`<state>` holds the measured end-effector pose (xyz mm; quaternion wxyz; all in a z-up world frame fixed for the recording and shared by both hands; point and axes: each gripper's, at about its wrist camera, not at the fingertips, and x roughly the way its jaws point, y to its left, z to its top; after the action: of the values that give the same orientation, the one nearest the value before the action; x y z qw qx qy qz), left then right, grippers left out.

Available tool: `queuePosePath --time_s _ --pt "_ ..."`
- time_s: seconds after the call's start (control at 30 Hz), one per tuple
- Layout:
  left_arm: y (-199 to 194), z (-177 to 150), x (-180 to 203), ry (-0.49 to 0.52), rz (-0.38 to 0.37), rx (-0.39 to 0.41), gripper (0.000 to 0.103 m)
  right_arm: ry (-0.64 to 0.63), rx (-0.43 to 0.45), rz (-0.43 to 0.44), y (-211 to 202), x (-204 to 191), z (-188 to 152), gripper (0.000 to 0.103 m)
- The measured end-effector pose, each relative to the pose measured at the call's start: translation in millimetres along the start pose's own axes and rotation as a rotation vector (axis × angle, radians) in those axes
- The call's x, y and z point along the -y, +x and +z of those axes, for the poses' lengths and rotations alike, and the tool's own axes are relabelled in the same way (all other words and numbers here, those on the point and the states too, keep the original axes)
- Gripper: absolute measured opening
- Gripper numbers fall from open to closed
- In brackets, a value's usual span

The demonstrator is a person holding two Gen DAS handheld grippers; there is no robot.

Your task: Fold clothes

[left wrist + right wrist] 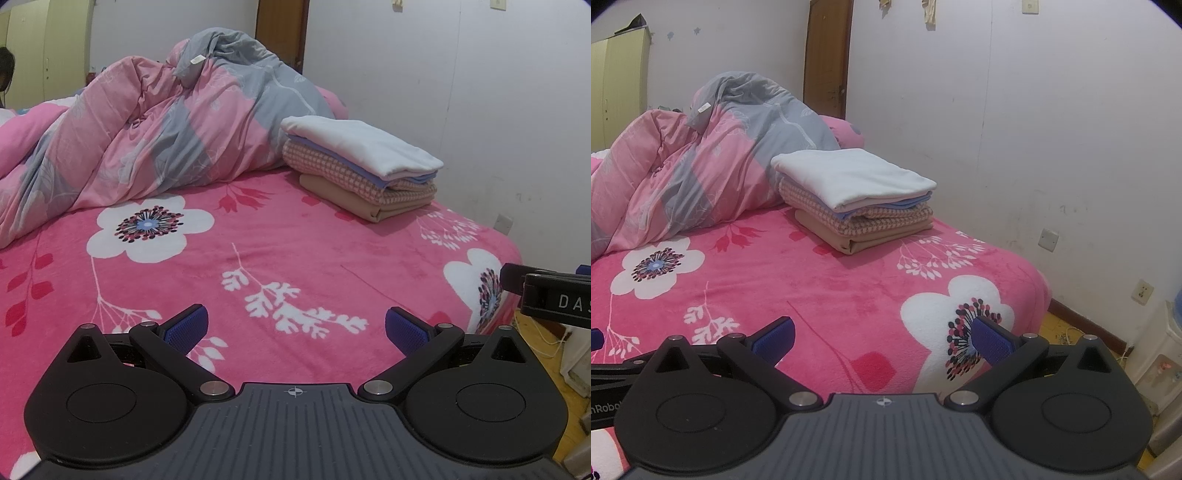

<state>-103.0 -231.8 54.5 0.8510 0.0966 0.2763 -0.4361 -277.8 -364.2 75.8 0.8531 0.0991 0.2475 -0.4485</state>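
Your left gripper [296,326] and right gripper [882,338], blue-padded, both spread wide and empty, hover over pink floral fleece bedspread [295,251]; stack of folded clothes [855,197], white on top, sits beyond, beside crumpled pink-grey quilt [155,140].

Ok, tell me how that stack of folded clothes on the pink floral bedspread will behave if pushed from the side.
The stack of folded clothes would probably shear, since the white top piece lies loose. Its soft layers look floppy. The plush pink floral bedspread likely drags on it.
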Motion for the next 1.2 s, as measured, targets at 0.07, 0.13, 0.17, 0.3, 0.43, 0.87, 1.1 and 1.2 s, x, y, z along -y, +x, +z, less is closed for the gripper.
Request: queuePosePath --time_s 0.07,0.13,0.17,0.3,0.43,0.87,1.1,1.2 --pt "0.0 0.1 -0.2 -0.001 0.000 0.000 0.103 -0.001 -0.001 0.000 0.2 -0.1 -0.2 0.103" --pt "0.1 0.0 -0.4 -0.002 0.000 0.000 0.103 -0.001 -0.002 0.000 0.4 -0.3 -0.2 0.103" --pt "0.1 -0.1 -0.5 -0.002 0.001 0.000 0.103 -0.002 -0.002 0.000 0.6 -0.3 -0.2 0.103" --pt "0.5 -0.1 -0.9 -0.002 0.001 -0.003 0.103 -0.004 -0.003 0.000 0.7 -0.3 -0.5 0.103" --pt "1.4 0.0 -1.6 -0.006 -0.001 -0.005 0.103 -0.004 -0.006 0.001 1.2 -0.4 -0.9 0.103" --pt "1.8 -1.0 -2.2 -0.005 -0.001 -0.004 0.103 -0.006 -0.007 0.001 1.0 -2.6 -2.0 0.103" --pt "1.9 -1.4 -1.6 -0.007 0.000 -0.006 0.103 -0.008 -0.009 0.002 1.2 -2.0 -1.3 0.103" --pt "1.7 -1.2 -1.1 -0.007 0.001 -0.006 0.103 -0.008 -0.009 0.003 1.1 -1.9 -1.3 0.103"
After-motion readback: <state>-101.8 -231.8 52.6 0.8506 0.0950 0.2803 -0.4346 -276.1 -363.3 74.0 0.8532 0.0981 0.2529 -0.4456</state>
